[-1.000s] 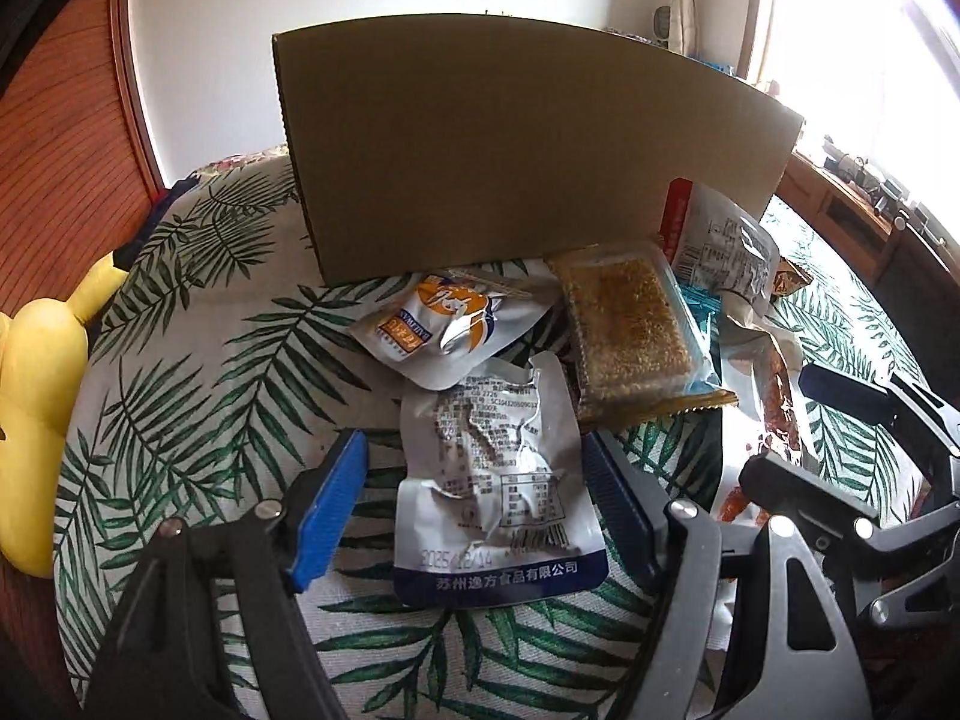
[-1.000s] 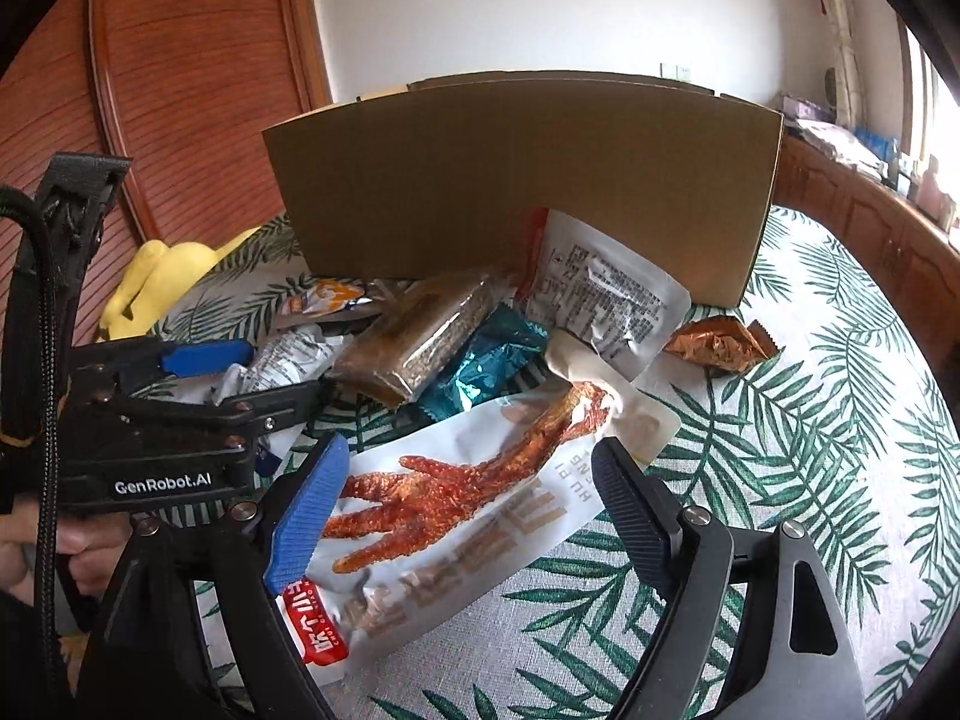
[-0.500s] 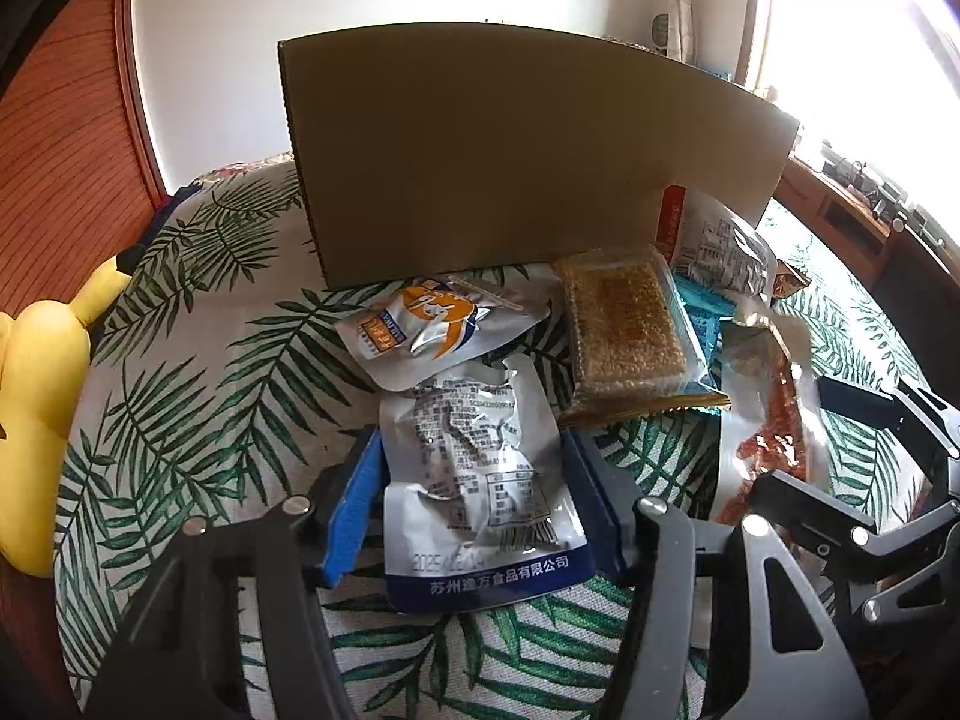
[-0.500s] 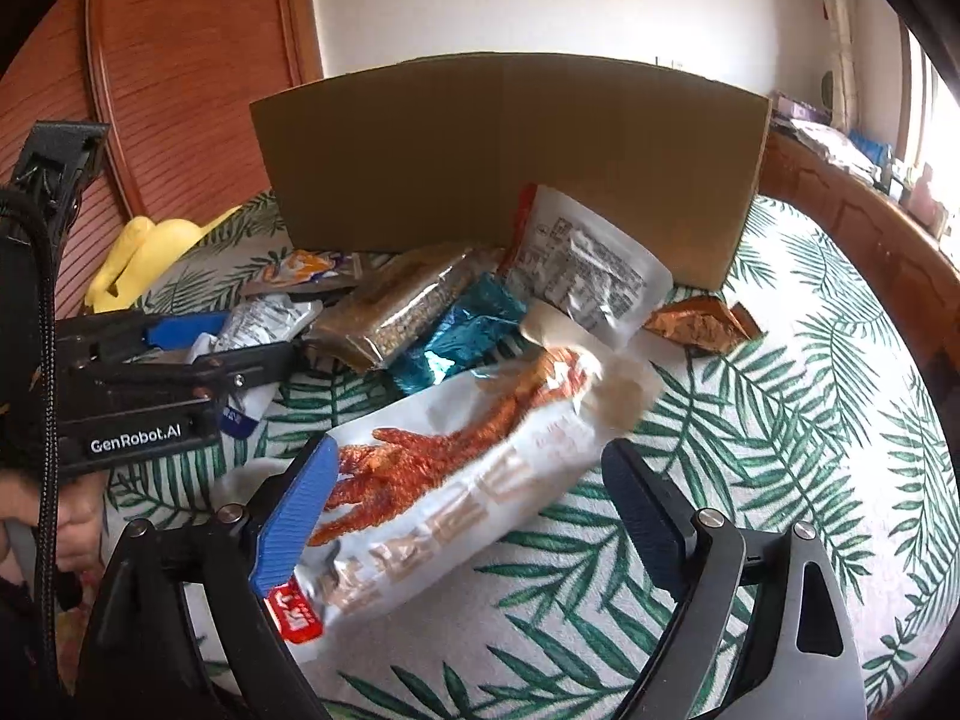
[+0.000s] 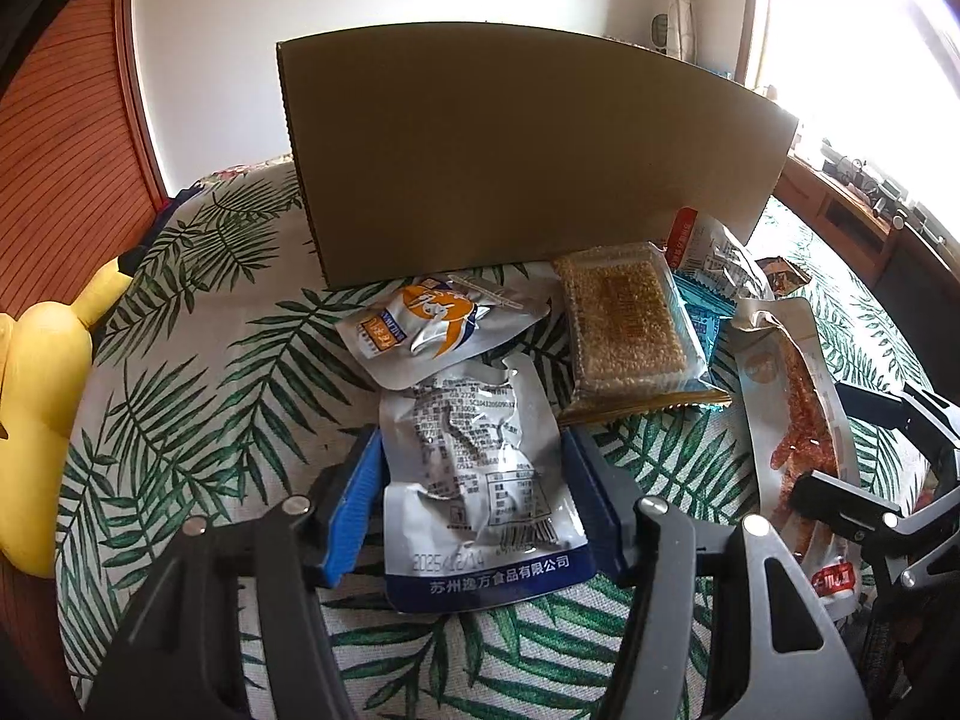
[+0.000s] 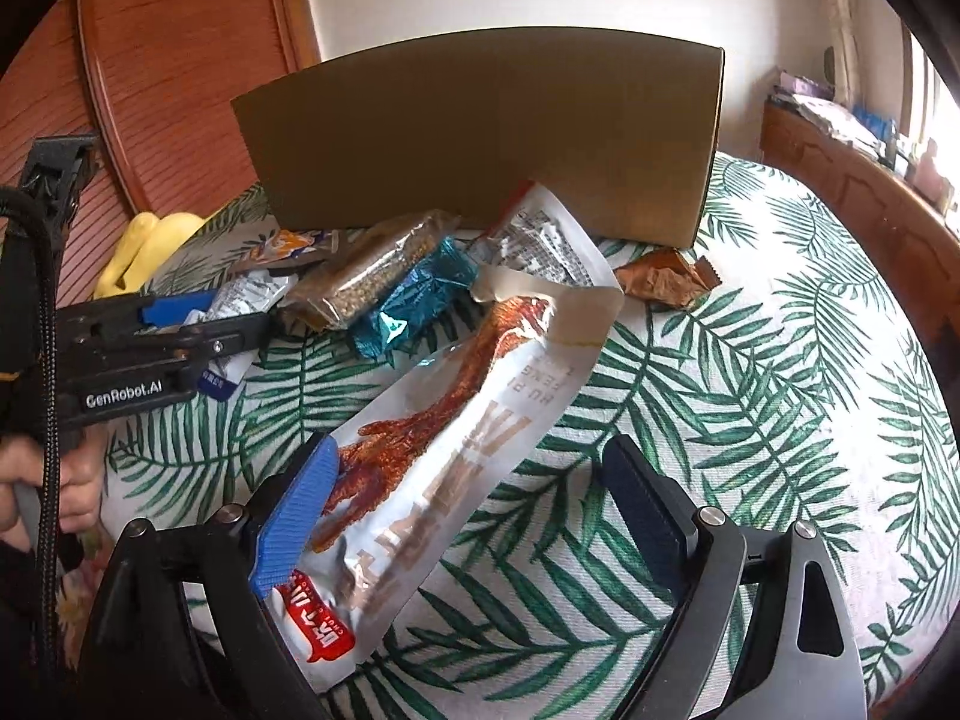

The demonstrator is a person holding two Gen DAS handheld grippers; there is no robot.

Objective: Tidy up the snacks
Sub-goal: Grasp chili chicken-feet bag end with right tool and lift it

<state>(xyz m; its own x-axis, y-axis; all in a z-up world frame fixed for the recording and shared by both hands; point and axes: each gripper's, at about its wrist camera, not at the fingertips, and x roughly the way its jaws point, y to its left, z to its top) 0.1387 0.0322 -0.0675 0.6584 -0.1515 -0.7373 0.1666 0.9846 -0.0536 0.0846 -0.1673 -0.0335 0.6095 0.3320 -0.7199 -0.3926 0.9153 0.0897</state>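
left gripper [image 5: 471, 504] fingers have closed onto silver pouch [image 5: 480, 480] on the bed, now gripped | right gripper [image 6: 468, 516] fingers spread wide around chicken-feet packet [image 6: 456, 438], not yet gripping | next likely: lift toward cardboard box [image 5: 528, 156]

The cardboard box [image 5: 528, 162] shows only one outer wall, so its inside is hidden in both views. A teal packet [image 6: 414, 306] lies half buried under the sesame bar [image 6: 366, 282]. The chicken-feet pouch [image 5: 792, 420] runs behind the right gripper [image 5: 864, 450] at the lower right of the frame. A yellow toy [image 5: 36, 396] is cut off at the left edge.
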